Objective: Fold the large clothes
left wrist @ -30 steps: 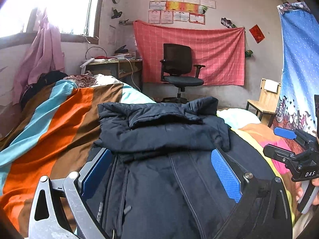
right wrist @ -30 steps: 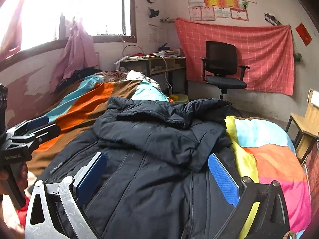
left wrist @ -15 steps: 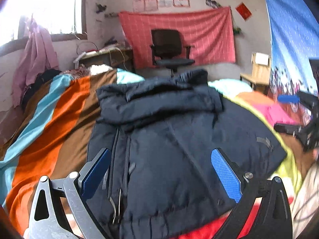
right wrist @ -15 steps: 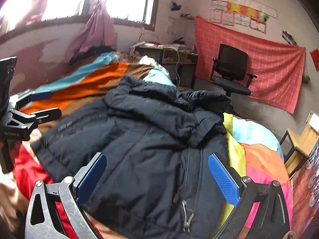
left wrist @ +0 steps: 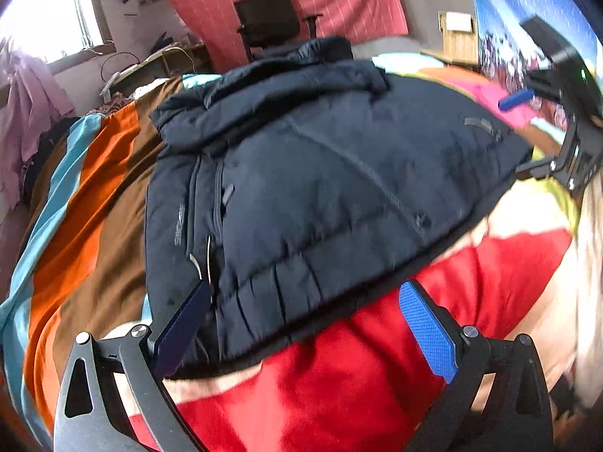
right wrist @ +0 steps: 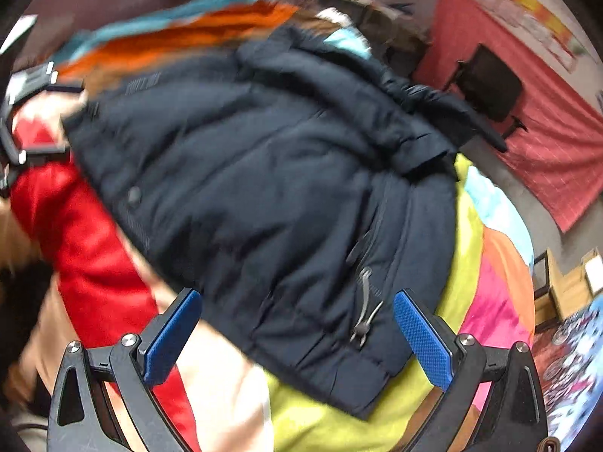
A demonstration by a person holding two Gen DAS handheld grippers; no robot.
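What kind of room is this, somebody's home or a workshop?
Most likely a lived-in bedroom at home. A dark padded jacket lies on a bed with a striped, colourful blanket, and behind it stands an office chair against a red cloth on the wall.

One dark padded jacket on one striped bedspread. Two grippers: left gripper, right gripper (two blue pads each). One black office chair, one red wall cloth, one wooden chair.
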